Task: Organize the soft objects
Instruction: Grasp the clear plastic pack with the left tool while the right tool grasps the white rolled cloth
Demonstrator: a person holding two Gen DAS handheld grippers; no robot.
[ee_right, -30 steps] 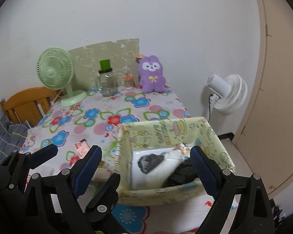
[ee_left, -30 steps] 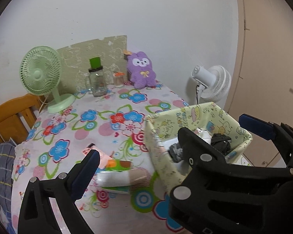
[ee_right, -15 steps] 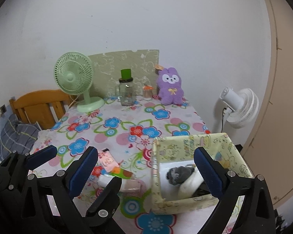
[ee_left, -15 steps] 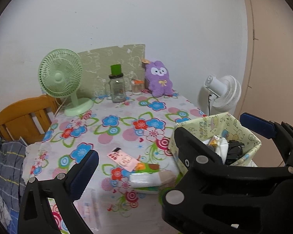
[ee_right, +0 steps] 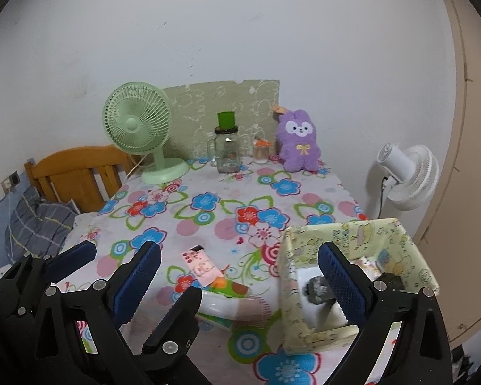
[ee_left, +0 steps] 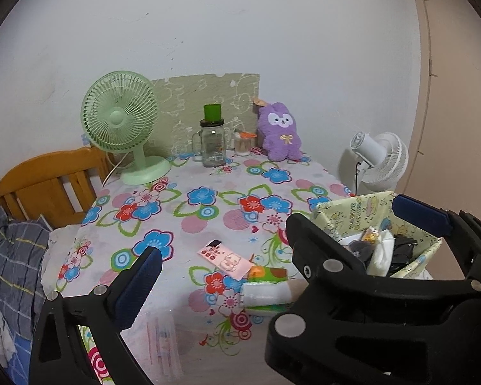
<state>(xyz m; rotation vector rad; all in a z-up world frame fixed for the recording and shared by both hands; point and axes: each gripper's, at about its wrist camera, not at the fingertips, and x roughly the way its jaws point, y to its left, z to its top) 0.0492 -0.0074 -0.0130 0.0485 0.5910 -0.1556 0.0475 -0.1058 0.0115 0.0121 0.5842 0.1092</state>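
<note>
Below, fabric box (ee_right: 352,234) of soft items under open right gripper (ee_right: 240,276)

Purple plush bunny (ee_left: 280,134), mint-green fan (ee_left: 122,118), flower-patterned tablecloth (ee_left: 208,205), pale-yellow cartoon-print box (ee_right: 352,234).

Both grippers have drawn back and up from the desk (ee_right: 208,189), so more of it shows. The yellow box (ee_right: 343,234) that sat between the right gripper (ee_right: 240,276) fingers now lies off to its right side, farther away.
</note>
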